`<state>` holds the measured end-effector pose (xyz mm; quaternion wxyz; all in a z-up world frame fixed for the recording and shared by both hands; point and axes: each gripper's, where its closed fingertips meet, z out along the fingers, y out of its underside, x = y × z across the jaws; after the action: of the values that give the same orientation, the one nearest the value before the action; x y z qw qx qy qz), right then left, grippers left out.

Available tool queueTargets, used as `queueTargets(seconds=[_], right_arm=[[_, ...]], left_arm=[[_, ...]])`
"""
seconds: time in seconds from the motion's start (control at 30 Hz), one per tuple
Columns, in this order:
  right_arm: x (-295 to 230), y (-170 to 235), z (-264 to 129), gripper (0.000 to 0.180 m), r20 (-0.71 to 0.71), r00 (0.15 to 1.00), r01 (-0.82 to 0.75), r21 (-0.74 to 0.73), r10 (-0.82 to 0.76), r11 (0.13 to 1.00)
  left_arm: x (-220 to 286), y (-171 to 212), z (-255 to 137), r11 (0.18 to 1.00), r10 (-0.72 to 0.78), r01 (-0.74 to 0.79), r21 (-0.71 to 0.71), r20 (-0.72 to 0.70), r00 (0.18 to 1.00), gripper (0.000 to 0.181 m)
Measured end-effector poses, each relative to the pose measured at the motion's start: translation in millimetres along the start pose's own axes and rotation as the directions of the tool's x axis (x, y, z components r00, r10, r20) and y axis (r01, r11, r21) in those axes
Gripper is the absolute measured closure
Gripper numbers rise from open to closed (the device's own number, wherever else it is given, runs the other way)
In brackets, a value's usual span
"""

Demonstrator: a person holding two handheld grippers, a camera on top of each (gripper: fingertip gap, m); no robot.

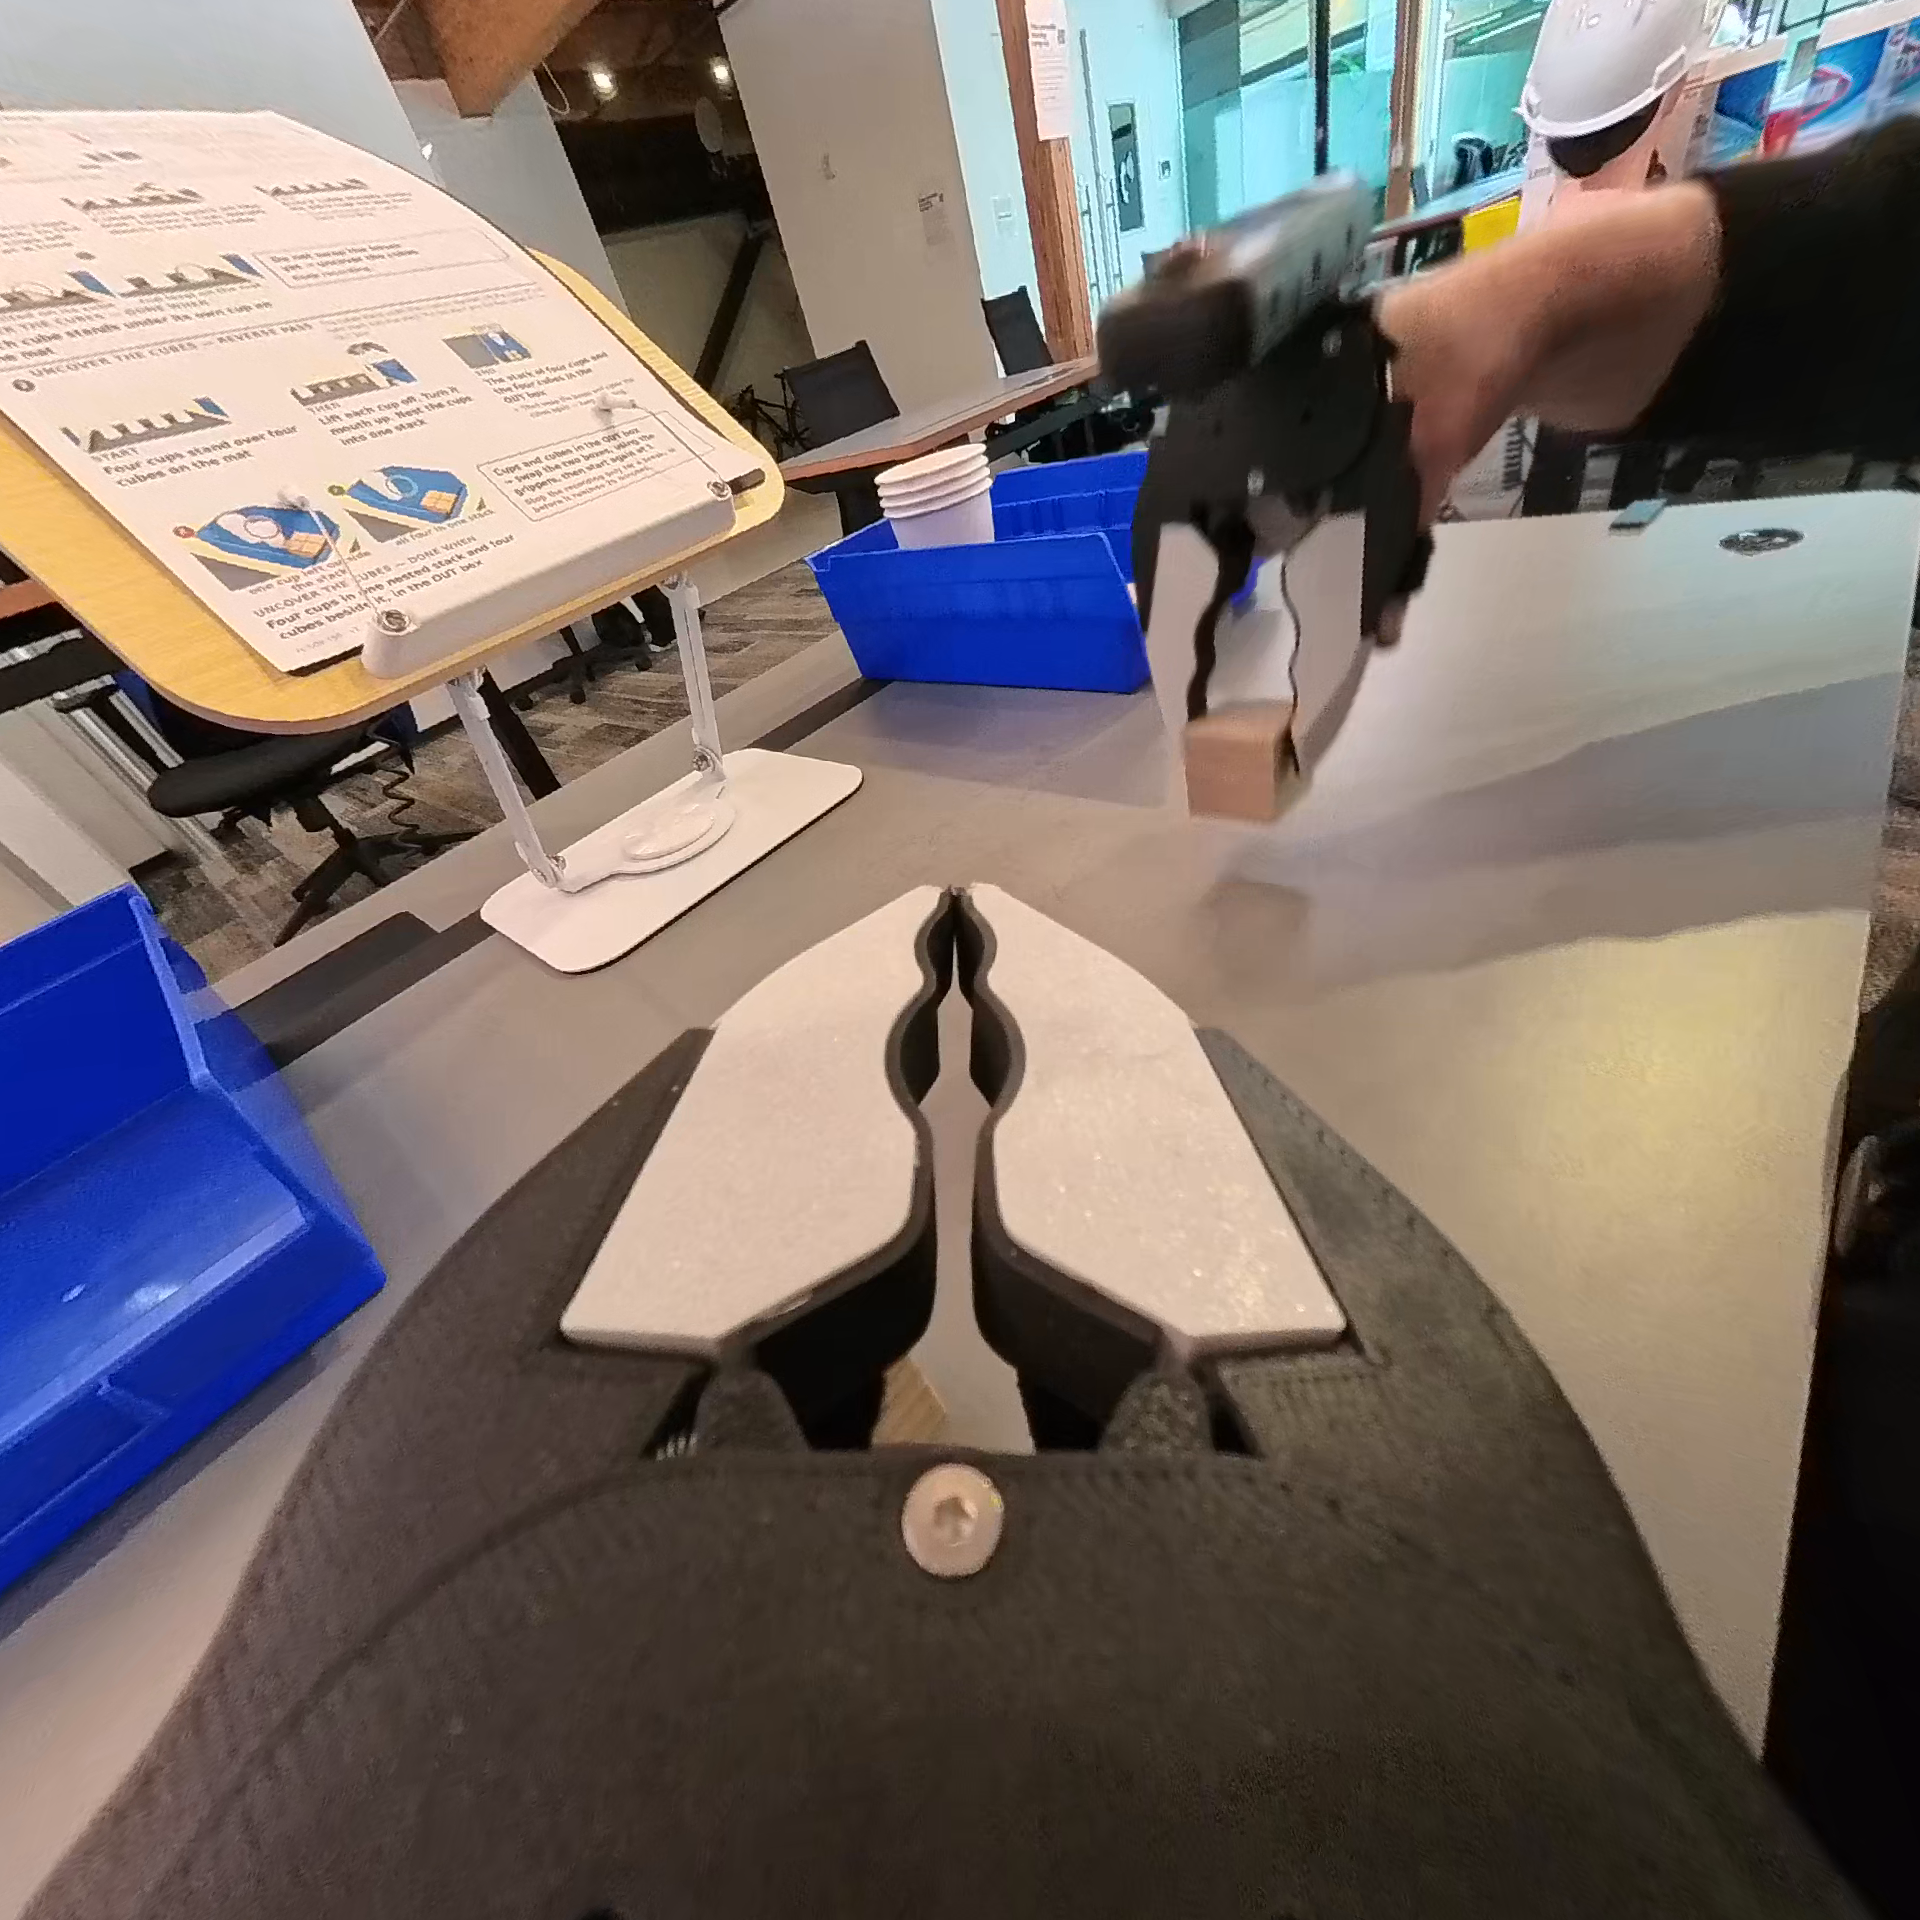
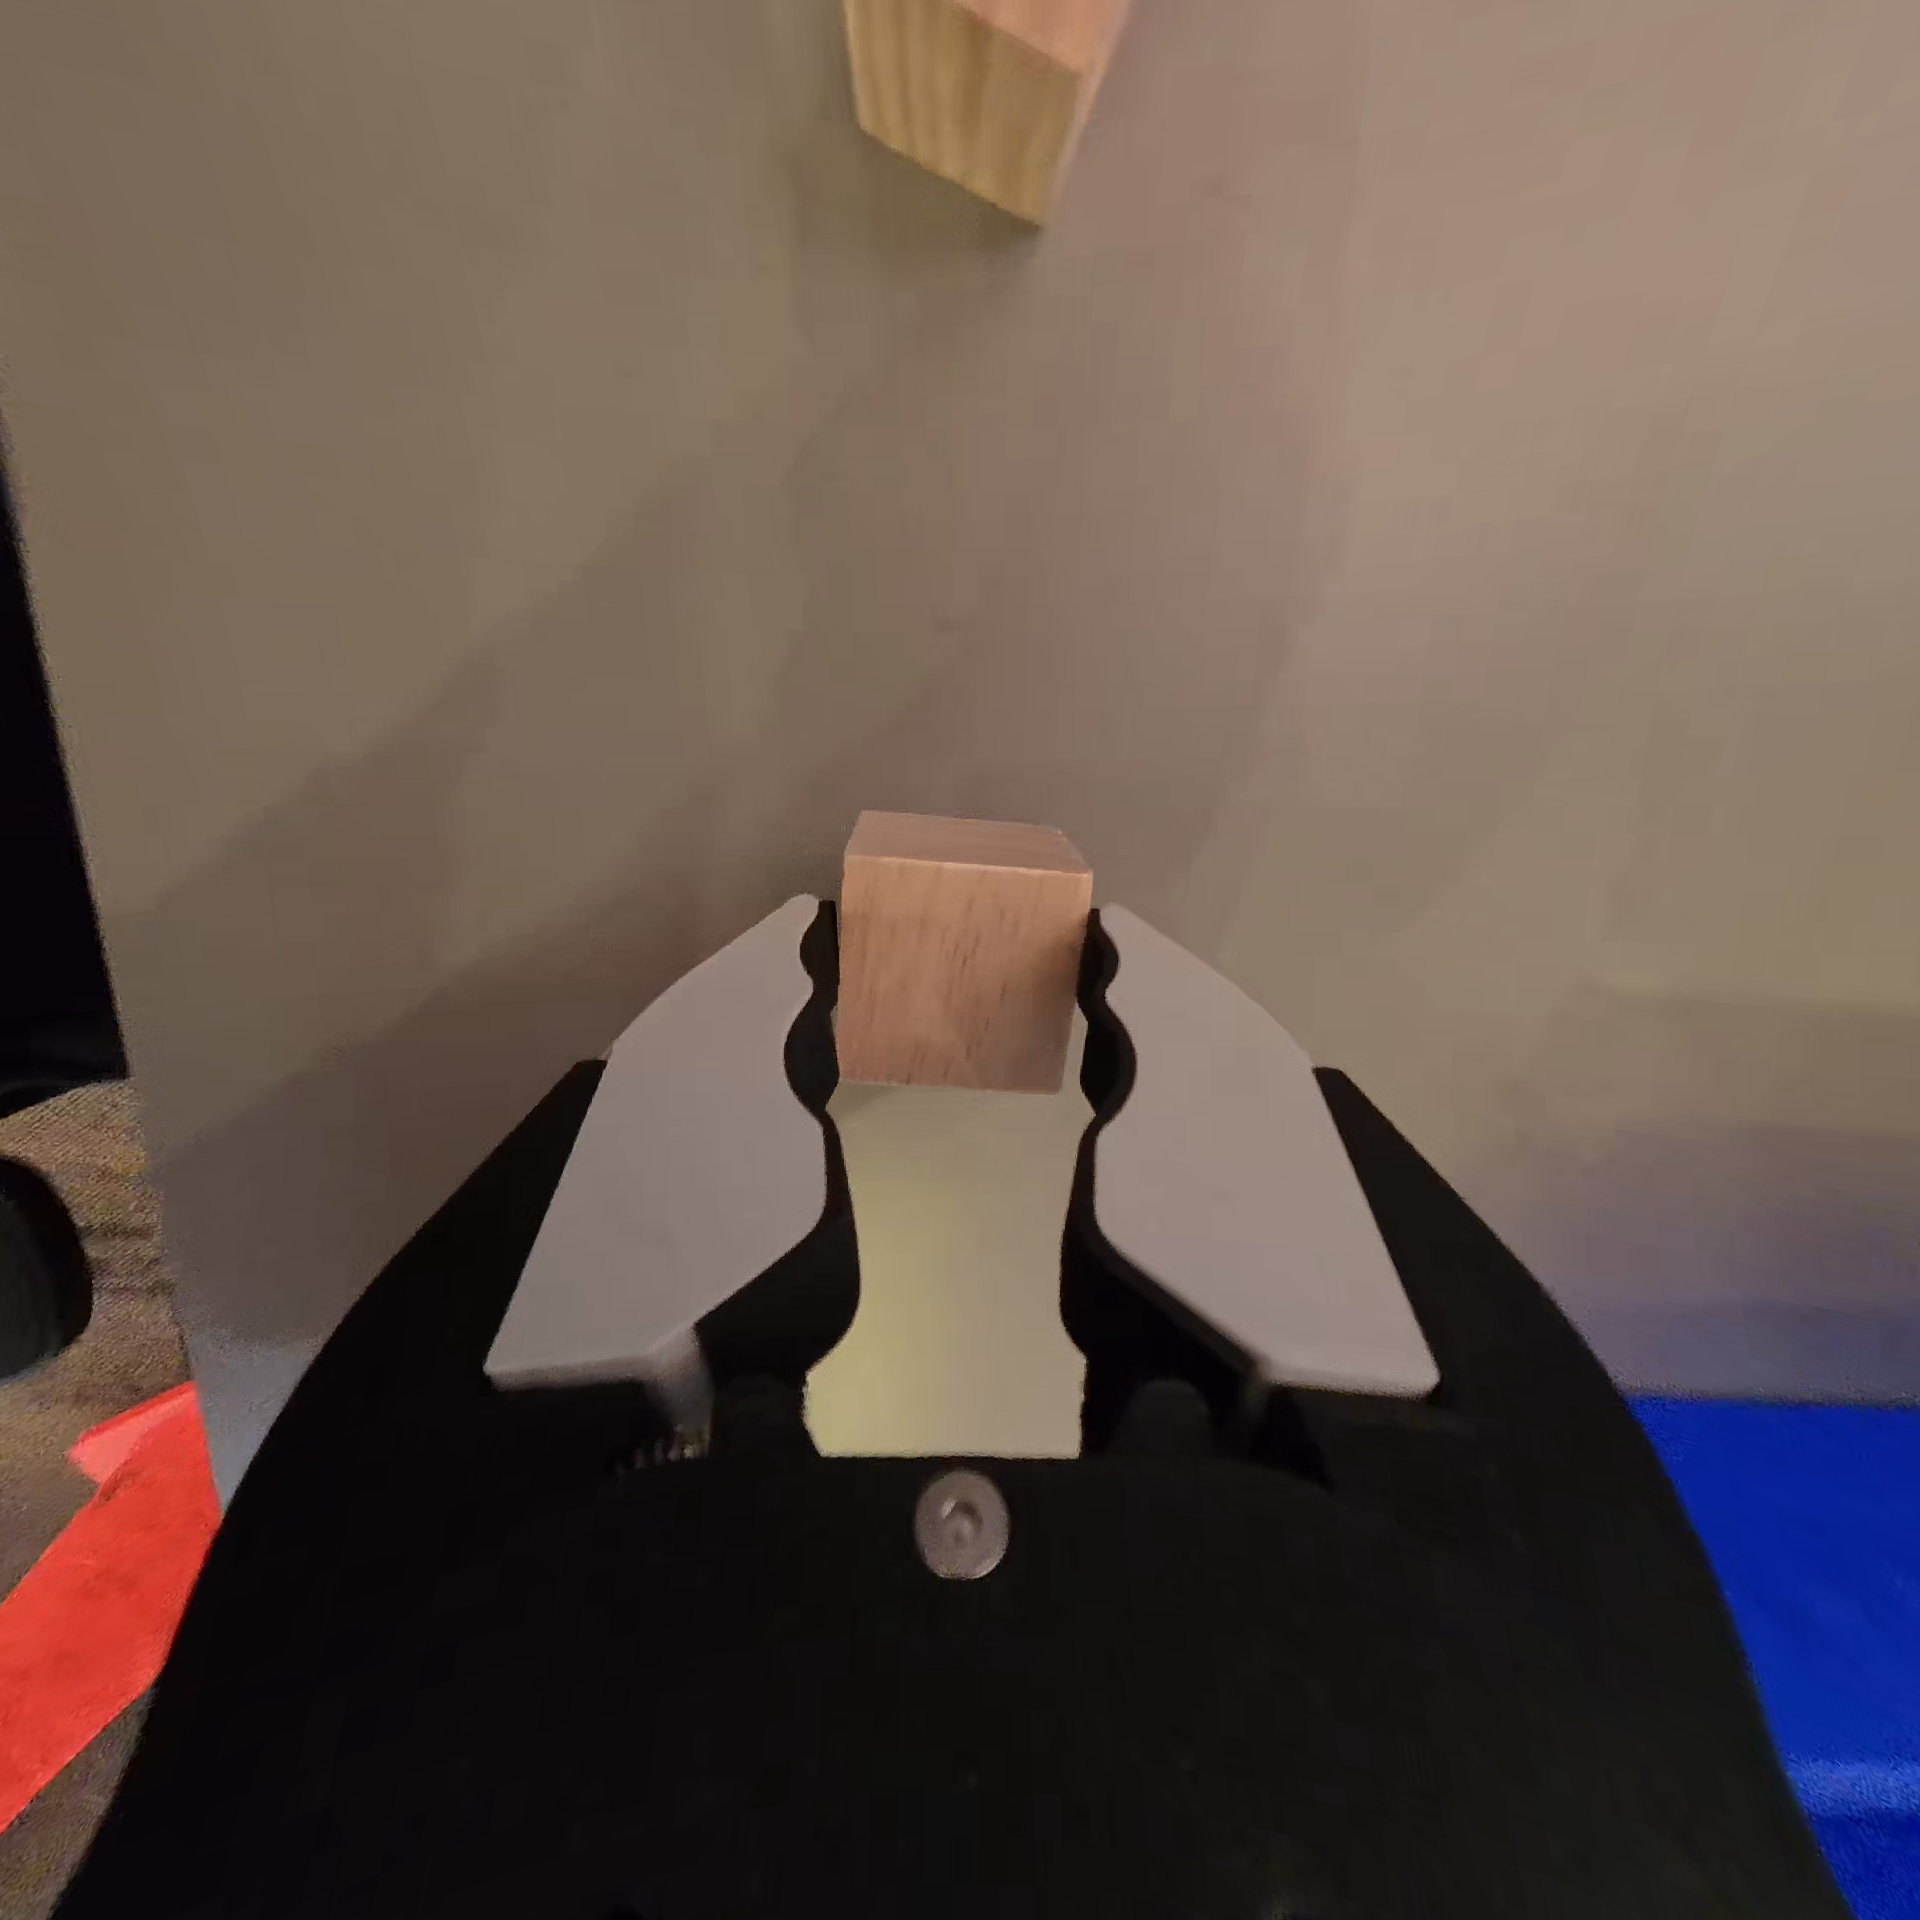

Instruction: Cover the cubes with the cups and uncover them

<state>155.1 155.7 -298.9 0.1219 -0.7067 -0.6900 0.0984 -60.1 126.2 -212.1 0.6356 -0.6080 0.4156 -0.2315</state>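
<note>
The right gripper (image 2: 961, 977) grips a cube (image 2: 961, 971) between its fingers above the counter (image 2: 416, 520); a second cube (image 2: 971, 99) lies ahead of them. The left gripper (image 1: 956, 914) is clenched, empty. Cups (image 1: 935, 504) sit stacked in a bin (image 1: 987, 623) beyond; covering has apparently not begun.

Both claws are black w/ grey fingers (image 1: 790, 1143). The cube (image 2: 961, 977) is light brown wood w/ thin grain lines; a 2nd cube (image 2: 971, 114) is paler, more yellow. Bench (image 1: 1507, 935) is plain grey. Bins (image 1: 987, 613) are bright blue. Cups (image 1: 935, 499) are white. Stand board (image 1: 135, 665) is tan wood.
</note>
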Motion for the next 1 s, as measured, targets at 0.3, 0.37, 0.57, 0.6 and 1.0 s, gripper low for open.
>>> queueTargets(seconds=[0.3, 0.37, 0.57, 0.6, 1.0], right_arm=[[129, 154, -159, 0.135, -0.302, 0.952, -0.106, -0.164, 0.052, 0.981], [142, 186, -153, 0.135, -0.257, 0.964, -0.123, -0.224, 0.063, 0.967], [161, 244, -99, 0.135, -0.133, 0.989, -0.114, -0.384, 0.067, 0.917], [163, 249, -92, 0.135, -0.123, 0.990, -0.114, -0.393, 0.071, 0.912], [161, 276, -62, 0.128, -0.046, 0.996, -0.091, -0.507, 0.079, 0.857]], left_arm=[[5, 2, 7, 1.000, 0.002, -0.002, -0.009, -0.013, 1.000, 0.181], [6, 3, 10, 1.000, 0.006, -0.007, -0.016, -0.015, 1.000, 0.181], [11, 7, 20, 0.999, 0.020, -0.021, -0.040, -0.022, 1.000, 0.181], [12, 7, 21, 0.999, 0.023, -0.023, -0.042, -0.022, 1.000, 0.181], [14, 10, 27, 0.998, 0.026, -0.028, -0.056, -0.034, 0.999, 0.181]])
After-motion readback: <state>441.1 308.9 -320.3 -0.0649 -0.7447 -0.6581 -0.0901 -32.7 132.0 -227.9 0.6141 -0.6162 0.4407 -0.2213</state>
